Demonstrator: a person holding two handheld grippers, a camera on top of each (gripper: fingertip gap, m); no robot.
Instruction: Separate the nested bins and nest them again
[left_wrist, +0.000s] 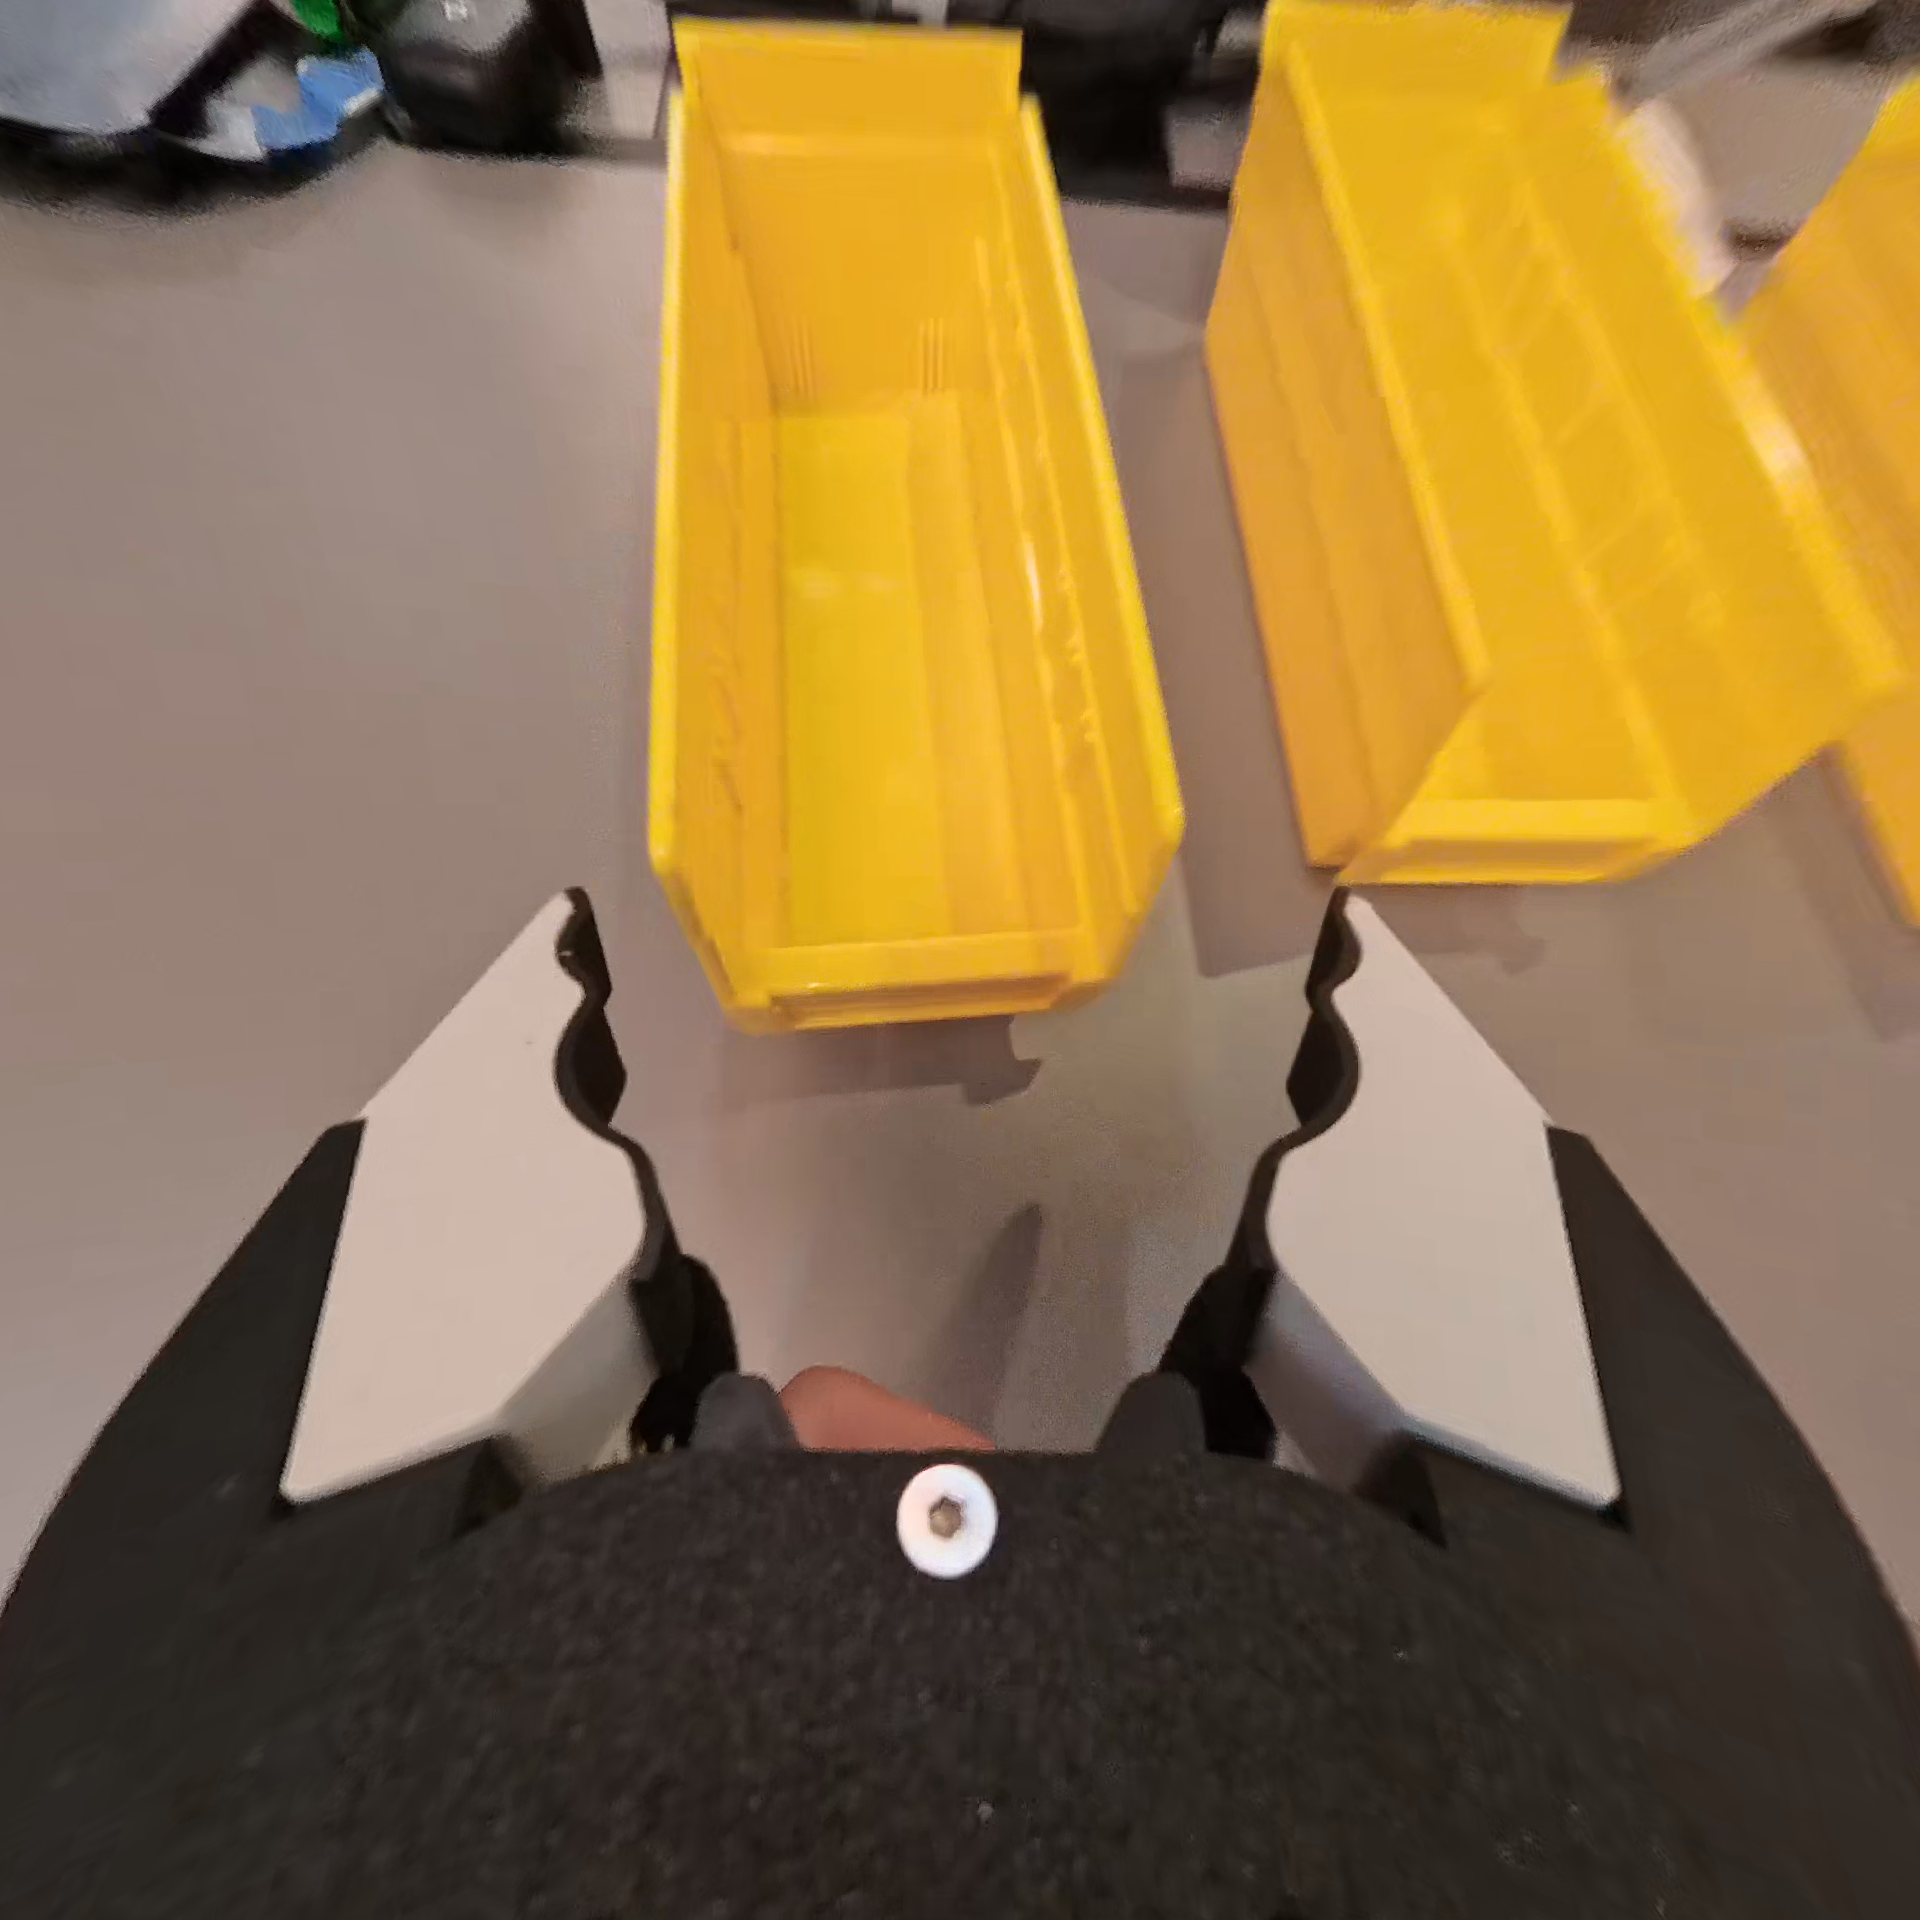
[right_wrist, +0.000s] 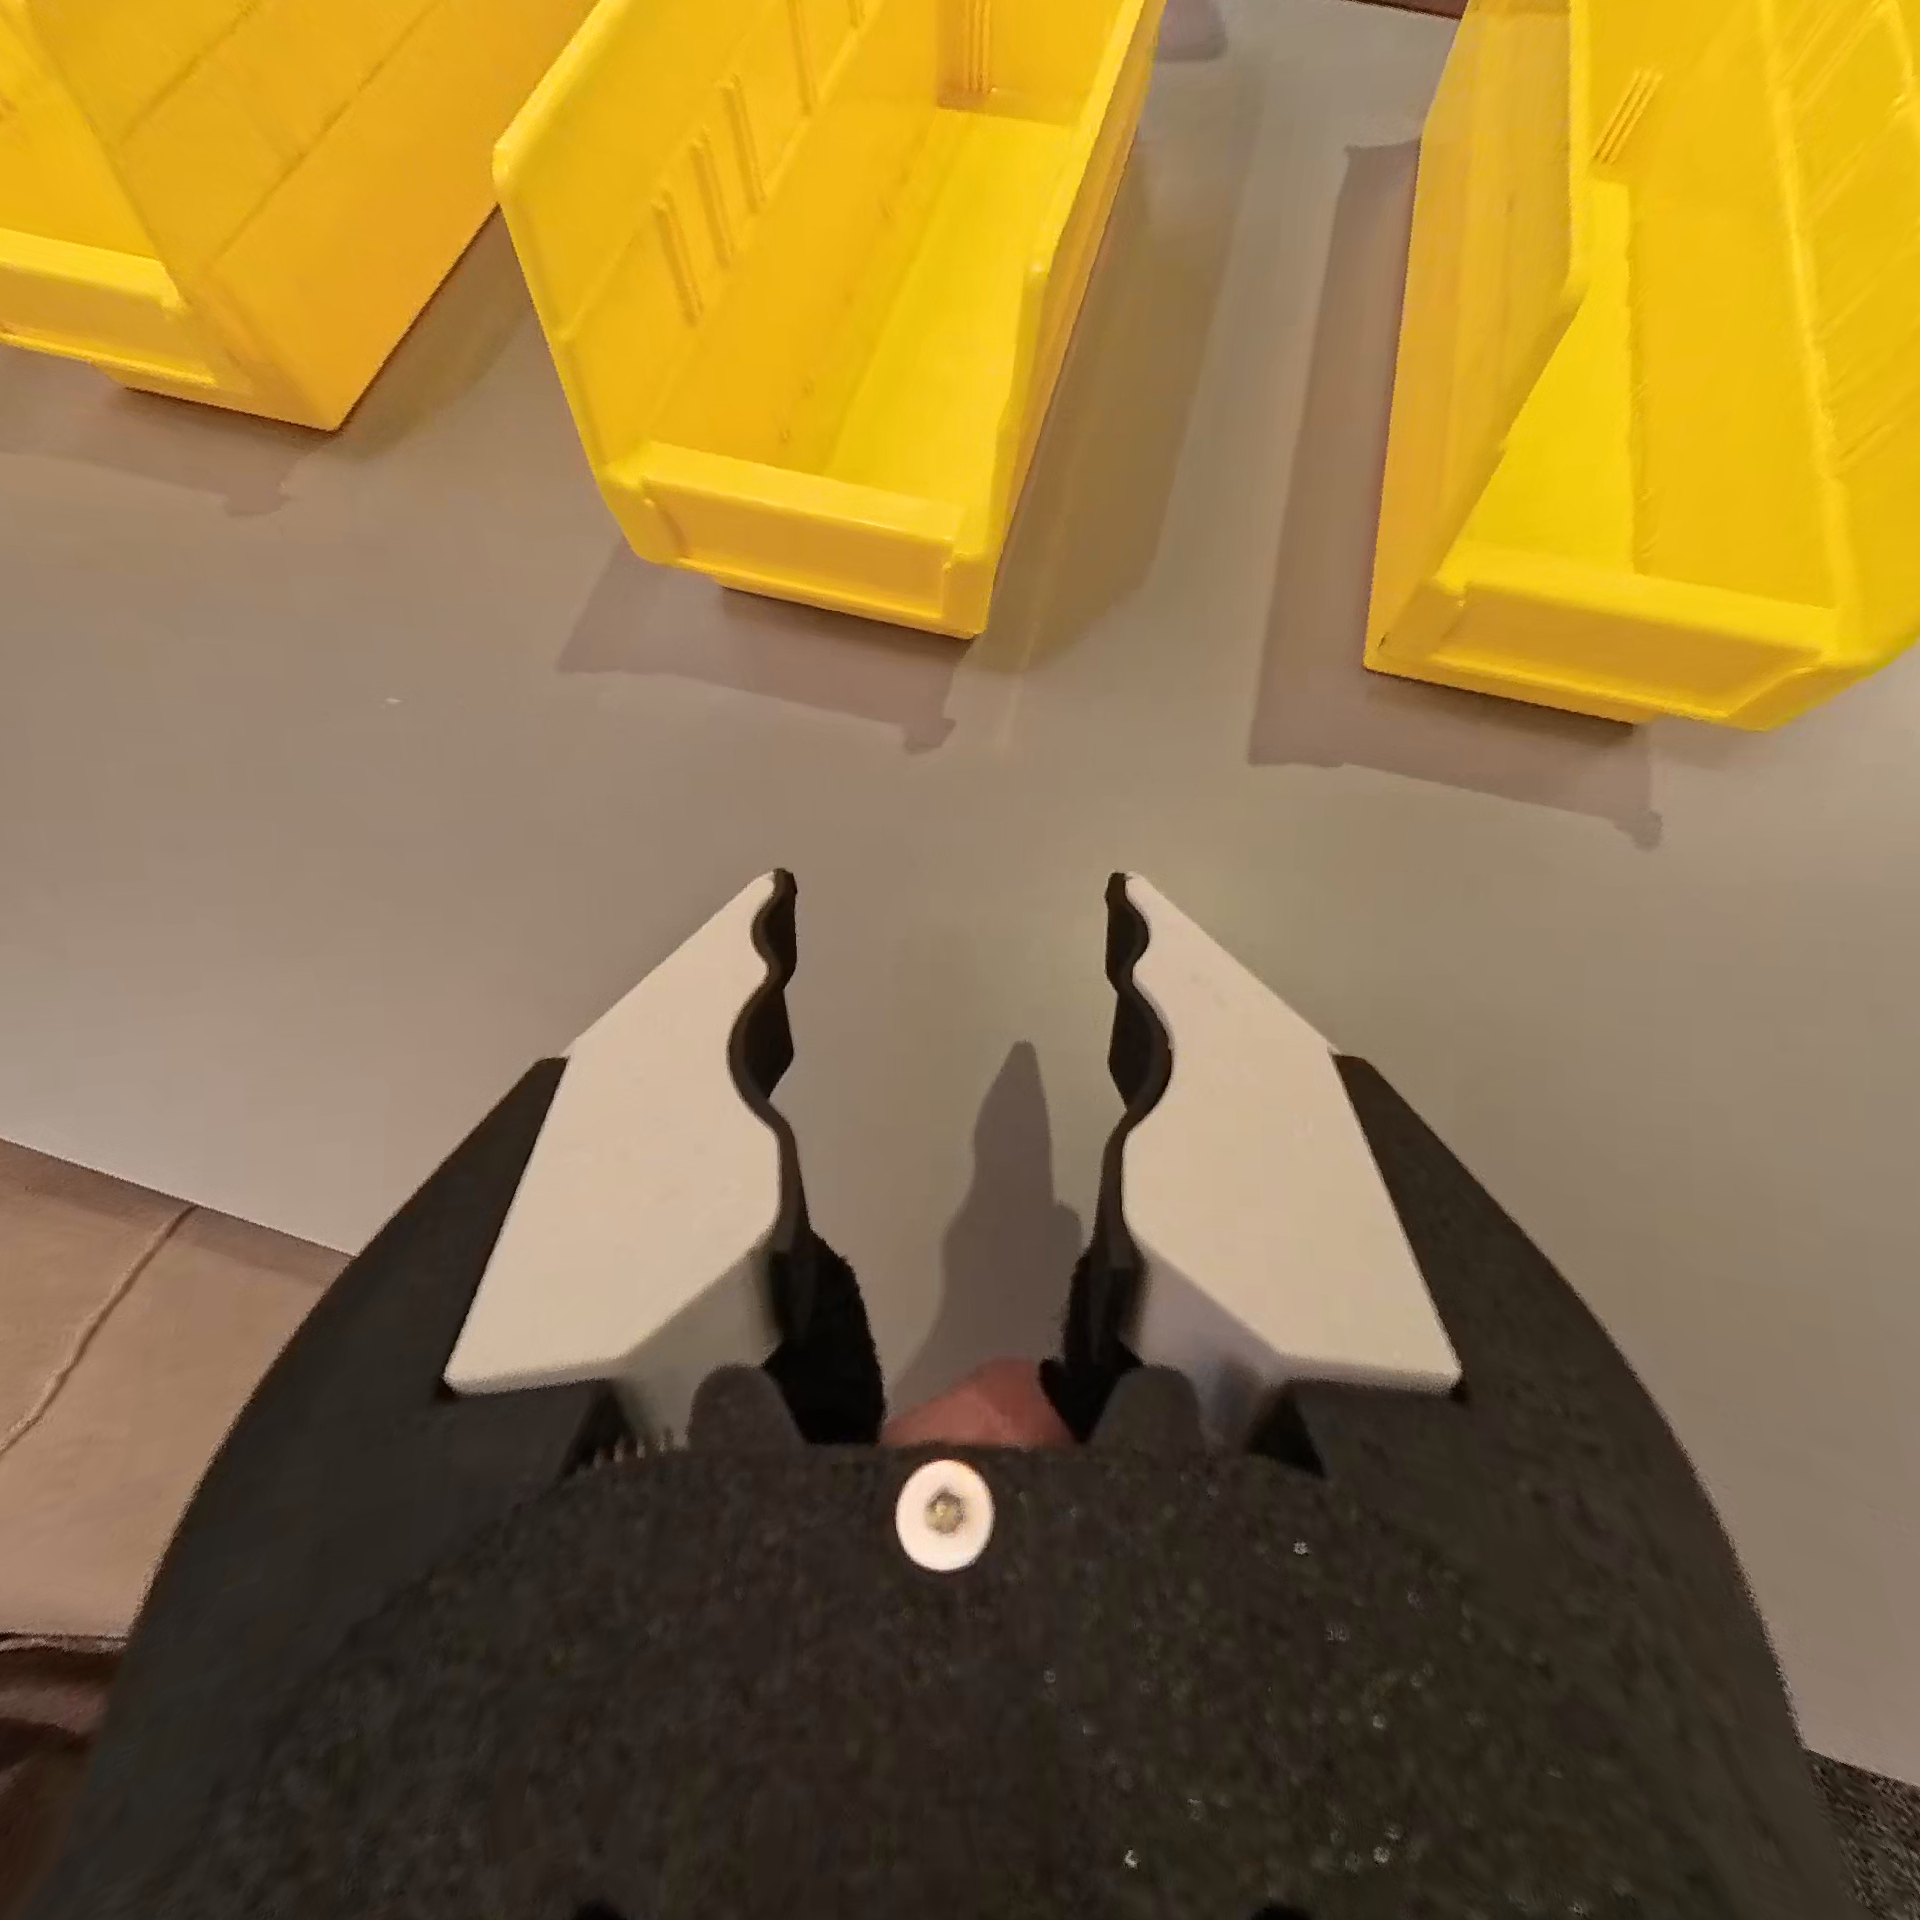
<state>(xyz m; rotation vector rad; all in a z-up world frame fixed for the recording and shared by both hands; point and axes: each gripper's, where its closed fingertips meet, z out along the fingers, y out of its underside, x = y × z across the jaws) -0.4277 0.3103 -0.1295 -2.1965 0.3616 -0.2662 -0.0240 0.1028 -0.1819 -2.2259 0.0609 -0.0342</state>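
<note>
Left tool (left_wrist: 956, 914) raised above the grey tabletop (left_wrist: 312, 623), tipped forward and down, fingers spread wide, nothing between them. Straight ahead of it, a long yellow bin (left_wrist: 883, 582) standing upright on the tabletop, near end just beyond the fingertips, apparently with a second one nested inside, judging by the doubled rim at the near end. To its right, another yellow bin (left_wrist: 1496, 499), blurred, lying apart from the first. Far-left corner cluttered with dark gear (left_wrist: 208, 94), too blurred to make out. Right tool (right_wrist: 951, 883) likewise held over bare tabletop, angled downward, fingers parted about halfway, gripping nothing. Ahead of it, three yellow bins in a row, well apart from the fingertips: one at far left (right_wrist: 260, 208), one in the middle (right_wrist: 831, 343), one at right (right_wrist: 1662, 416), each separate from its neighbour. Fingertip of the holding hand (right_wrist: 966, 1403) peeking out between the finger bases.
</note>
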